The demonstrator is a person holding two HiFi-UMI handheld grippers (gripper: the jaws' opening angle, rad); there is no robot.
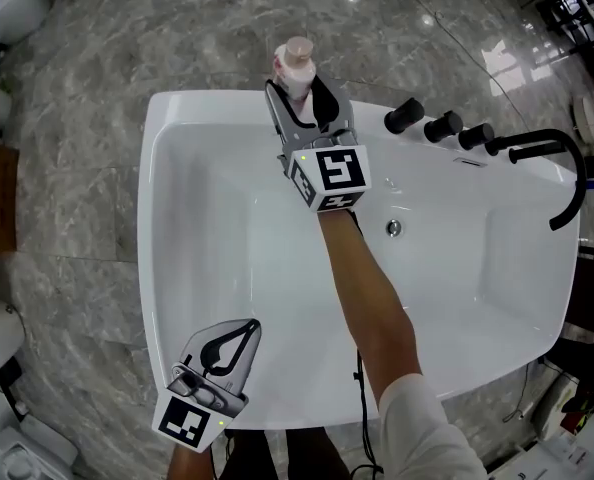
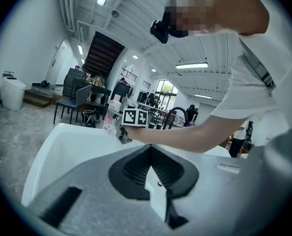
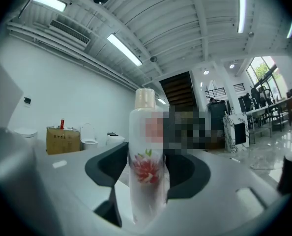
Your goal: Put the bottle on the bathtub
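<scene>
A frosted pink bottle [image 1: 297, 66] with a beige cap and a red flower print [image 3: 147, 167] stands upright over the far rim of the white bathtub [image 1: 202, 104]. My right gripper [image 1: 299, 94] is shut on the bottle, one black jaw on each side of its body. Whether its base touches the rim is hidden. My left gripper [image 1: 250, 328] hovers over the tub's near left corner, shut, with nothing in it [image 2: 150, 147]. From the left gripper view, the bottle [image 2: 111, 116] and the person's outstretched arm show across the tub.
Three black knobs [image 1: 442, 125] and a curved black faucet [image 1: 565, 173] stand along the tub's far right rim. A round drain fitting [image 1: 393, 228] sits on the inner wall. Grey marble floor surrounds the tub, with white toilets [image 1: 7, 3] at the left.
</scene>
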